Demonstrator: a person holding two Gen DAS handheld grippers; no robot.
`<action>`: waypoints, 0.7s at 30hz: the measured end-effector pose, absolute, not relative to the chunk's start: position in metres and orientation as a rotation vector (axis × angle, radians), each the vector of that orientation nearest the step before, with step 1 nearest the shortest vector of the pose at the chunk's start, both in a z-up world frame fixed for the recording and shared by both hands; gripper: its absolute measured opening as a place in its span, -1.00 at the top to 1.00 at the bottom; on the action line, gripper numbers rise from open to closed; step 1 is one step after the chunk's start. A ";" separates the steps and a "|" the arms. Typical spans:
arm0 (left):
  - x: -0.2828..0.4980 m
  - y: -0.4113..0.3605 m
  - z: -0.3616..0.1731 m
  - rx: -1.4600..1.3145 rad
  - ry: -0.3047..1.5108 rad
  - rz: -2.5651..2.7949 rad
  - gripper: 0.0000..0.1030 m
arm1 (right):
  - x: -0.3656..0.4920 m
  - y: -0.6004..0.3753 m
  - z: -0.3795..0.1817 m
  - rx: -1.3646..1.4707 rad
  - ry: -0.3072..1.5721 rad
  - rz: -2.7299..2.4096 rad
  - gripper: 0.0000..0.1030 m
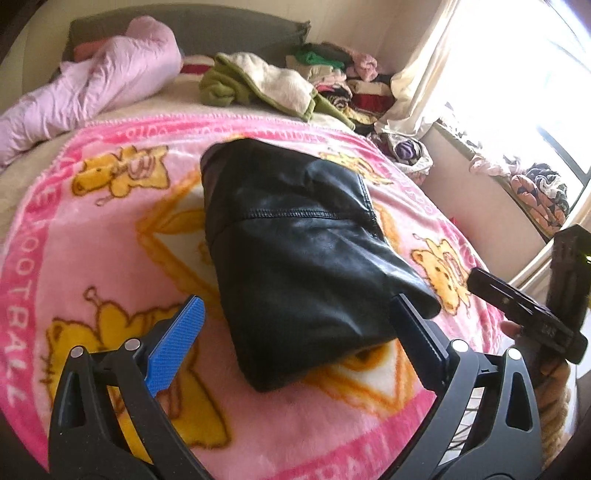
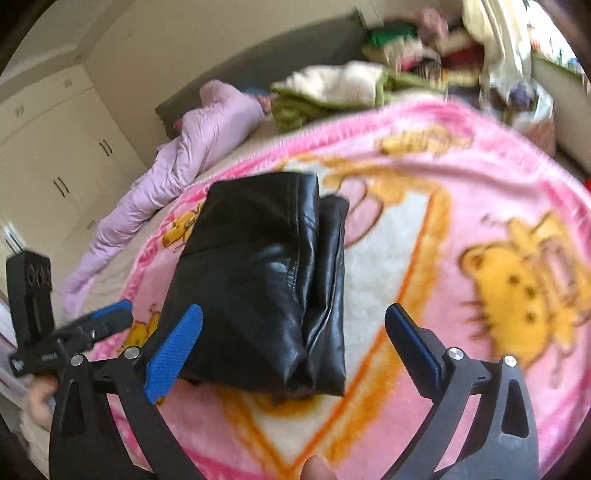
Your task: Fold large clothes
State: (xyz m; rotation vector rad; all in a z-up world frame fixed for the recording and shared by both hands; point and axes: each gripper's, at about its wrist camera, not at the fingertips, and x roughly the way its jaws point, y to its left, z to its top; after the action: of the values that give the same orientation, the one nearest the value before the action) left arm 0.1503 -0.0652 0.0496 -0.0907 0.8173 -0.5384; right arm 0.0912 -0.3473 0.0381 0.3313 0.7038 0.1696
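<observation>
folded black leather garment [image 1: 295, 251] lies lengthwise, pointing away toward headboard [image 1: 207, 29].

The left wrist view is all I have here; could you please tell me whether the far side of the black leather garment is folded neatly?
Observer: From the right wrist view, the black leather garment shows stacked layers along its right edge, with a second narrower layer sticking out beside the top one.
Operator: Thank you. Is the right gripper holding anything?
Observer: No, the right gripper is open, with its fingers on either side of the garment's near end.
Operator: And what is behind my left gripper's side?
Observer: White cupboard doors with dark handles stand beyond the pink quilted garment, and the left gripper itself is open too.
</observation>
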 end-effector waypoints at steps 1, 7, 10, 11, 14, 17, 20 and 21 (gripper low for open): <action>0.145 -0.063 0.051 -0.086 0.805 -0.530 -0.81 | 0.082 -0.345 0.042 0.313 0.684 0.160 -0.91; 0.114 -0.051 0.049 -0.081 0.758 -0.488 -0.82 | 0.037 -0.323 0.052 0.205 0.593 0.098 -0.91; 0.099 -0.046 0.041 -0.095 0.744 -0.483 -0.82 | 0.016 -0.316 0.055 0.176 0.553 0.068 -0.91; 0.095 -0.045 0.038 -0.103 0.742 -0.485 -0.82 | 0.010 -0.313 0.055 0.175 0.547 0.063 -0.91; 0.082 -0.044 0.030 -0.101 0.734 -0.485 -0.82 | -0.008 -0.308 0.047 0.193 0.545 0.060 -0.92; 0.069 -0.042 0.022 -0.106 0.721 -0.472 -0.82 | -0.022 -0.299 0.040 0.175 0.529 0.035 -0.92; 0.061 -0.039 0.018 -0.103 0.711 -0.456 -0.82 | -0.034 -0.291 0.032 0.146 0.506 -0.013 -0.92; 0.060 -0.039 0.017 -0.099 0.712 -0.447 -0.82 | -0.036 -0.288 0.029 0.134 0.505 -0.023 -0.92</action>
State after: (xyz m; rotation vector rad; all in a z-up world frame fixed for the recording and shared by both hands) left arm 0.0597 -0.0388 0.0167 -0.0994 0.7123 -0.4473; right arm -0.0361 -0.2878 0.0288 0.1345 0.5050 -0.0229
